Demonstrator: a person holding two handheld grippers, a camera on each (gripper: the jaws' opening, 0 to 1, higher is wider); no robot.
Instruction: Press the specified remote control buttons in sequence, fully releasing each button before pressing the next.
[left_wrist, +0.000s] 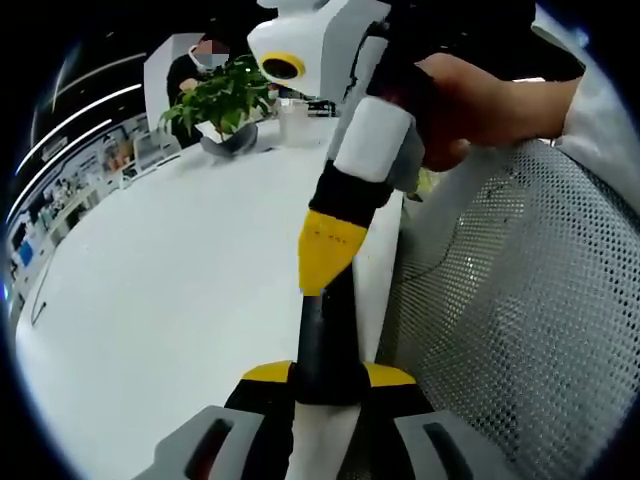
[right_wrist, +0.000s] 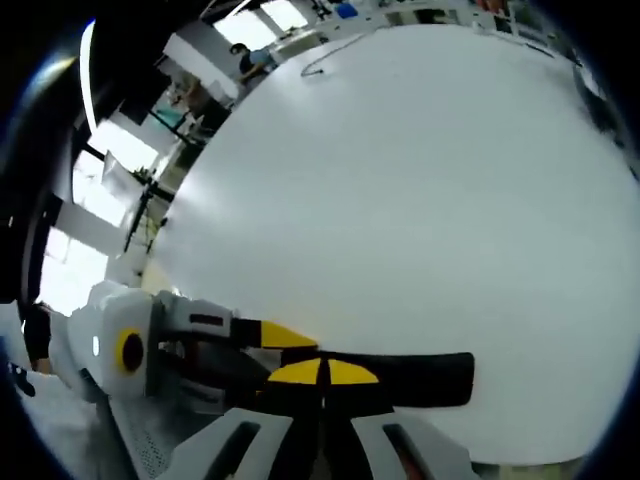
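Clamping black remote (left_wrist: 325, 345) – left gripper (left_wrist: 327, 385); right gripper (right_wrist: 322, 385) jaws together on it

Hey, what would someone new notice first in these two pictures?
A black remote is clamped in the left claw above a white table, and the shut right claw touches its far end. A potted plant sits on the far part of the table, and a mesh chair stands beside the table.
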